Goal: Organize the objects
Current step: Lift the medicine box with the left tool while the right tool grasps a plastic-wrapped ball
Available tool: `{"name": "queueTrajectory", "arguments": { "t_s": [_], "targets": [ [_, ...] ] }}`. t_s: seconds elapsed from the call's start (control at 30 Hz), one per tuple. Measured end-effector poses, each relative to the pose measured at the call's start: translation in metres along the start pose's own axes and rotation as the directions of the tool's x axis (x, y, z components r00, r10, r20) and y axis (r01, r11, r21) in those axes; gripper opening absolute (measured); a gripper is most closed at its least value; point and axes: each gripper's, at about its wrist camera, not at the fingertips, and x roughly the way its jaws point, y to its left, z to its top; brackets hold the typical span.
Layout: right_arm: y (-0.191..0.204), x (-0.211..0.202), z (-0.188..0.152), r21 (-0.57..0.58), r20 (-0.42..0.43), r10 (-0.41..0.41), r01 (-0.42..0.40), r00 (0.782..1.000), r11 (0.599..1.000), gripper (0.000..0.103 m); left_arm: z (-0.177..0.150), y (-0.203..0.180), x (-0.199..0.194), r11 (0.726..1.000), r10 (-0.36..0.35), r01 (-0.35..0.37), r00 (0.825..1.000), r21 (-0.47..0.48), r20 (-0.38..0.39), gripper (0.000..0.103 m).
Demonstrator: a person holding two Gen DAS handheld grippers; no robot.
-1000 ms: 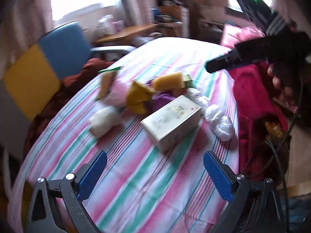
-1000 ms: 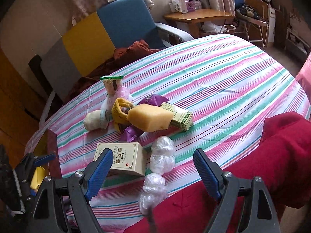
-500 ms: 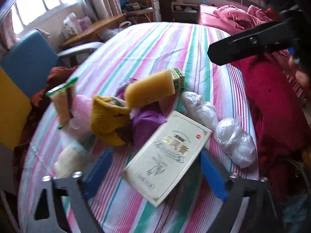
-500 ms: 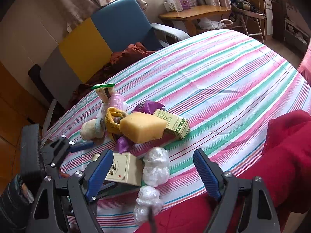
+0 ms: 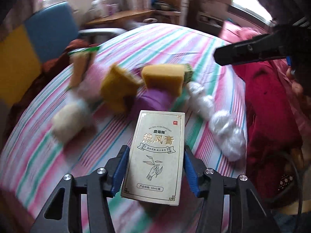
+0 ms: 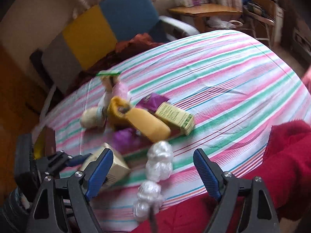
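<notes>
The left gripper [image 5: 154, 171] has its blue pads against the two long sides of a cream carton [image 5: 155, 151], gripping the lower half of it; the carton stands at the near edge of the striped bed [image 5: 171, 38], and whether it has left the cover cannot be told. It looks a light, stiff cardboard pack with smooth printed faces, so a hold across the narrow sides, as here, should serve, though a hard squeeze would likely dent the walls. The right gripper [image 6: 153, 169] hangs wide apart with nothing between its fingers, above the same near edge, over a string of clear plastic-wrapped bundles [image 6: 159, 162] that look soft and slippery. Beyond lies the heap, toward the near left corner: a yellow sponge [image 6: 149, 124], surely light and yielding, resting on a purple bag [image 6: 126, 138]; a green-printed box [image 6: 176, 117] touching the sponge; a mustard cloth piece [image 6: 116, 106]; a pale roll [image 6: 90, 117]; and a green-topped packet [image 6: 108, 77] furthest out. No tray, bin or basket shows in either view, so where the things are to go cannot be judged.
</notes>
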Motion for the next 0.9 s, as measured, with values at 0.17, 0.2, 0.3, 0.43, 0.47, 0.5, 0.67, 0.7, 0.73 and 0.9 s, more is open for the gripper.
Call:
{"name": "queueTrajectory", "arguments": {
  "t_s": [0.17,0.2,0.3,0.43,0.47,0.5,0.67,0.7,0.73,0.9],
  "targets": [
    [0.029,0.017,-0.009,-0.174,-0.155,-0.074,0.046,0.985,0.984,0.086,-0.043,0.012,-0.028,0.987,0.052,-0.046,0.998,-0.157,0.035,0.055],
    [0.034,0.022,-0.012,-0.205,-0.193,-0.092,0.051,0.977,0.977,0.085,-0.049,0.014,-0.033,0.981,0.052,-0.043,0.998,-0.187,0.042,0.055],
    [0.048,0.041,-0.02,-0.3,-0.307,-0.158,0.062,0.939,0.952,0.078,-0.061,0.02,-0.037,0.972,0.05,-0.035,0.997,-0.23,0.059,0.055],
    [0.062,0.063,-0.025,-0.389,-0.411,-0.251,0.081,0.877,0.918,0.077,-0.064,0.023,-0.038,0.964,0.054,-0.033,0.996,-0.264,0.073,0.055],
    [0.064,0.069,-0.026,-0.406,-0.429,-0.276,0.09,0.86,0.909,0.077,-0.064,0.023,-0.038,0.964,0.057,-0.034,0.995,-0.265,0.078,0.055],
    [0.065,0.074,-0.027,-0.416,-0.448,-0.292,0.092,0.845,0.905,0.077,-0.065,0.024,-0.04,0.964,0.058,-0.035,0.995,-0.265,0.081,0.055],
    [0.068,0.098,-0.039,-0.442,-0.523,-0.342,0.094,0.781,0.892,0.059,-0.071,0.021,-0.044,0.963,0.072,-0.044,0.992,-0.265,0.1,0.054],
    [0.068,0.101,-0.042,-0.451,-0.531,-0.352,0.095,0.771,0.888,0.05,-0.072,0.021,-0.044,0.962,0.072,-0.042,0.992,-0.27,0.103,0.054],
    [0.07,0.102,-0.044,-0.468,-0.522,-0.369,0.104,0.769,0.878,0.047,-0.074,0.023,-0.046,0.96,0.071,-0.039,0.992,-0.278,0.108,0.054],
    [0.079,0.089,-0.045,-0.47,-0.477,-0.34,0.091,0.81,0.878,0.038,-0.082,0.027,-0.055,0.947,0.066,-0.02,0.989,-0.321,0.133,0.053]
  ]
}}
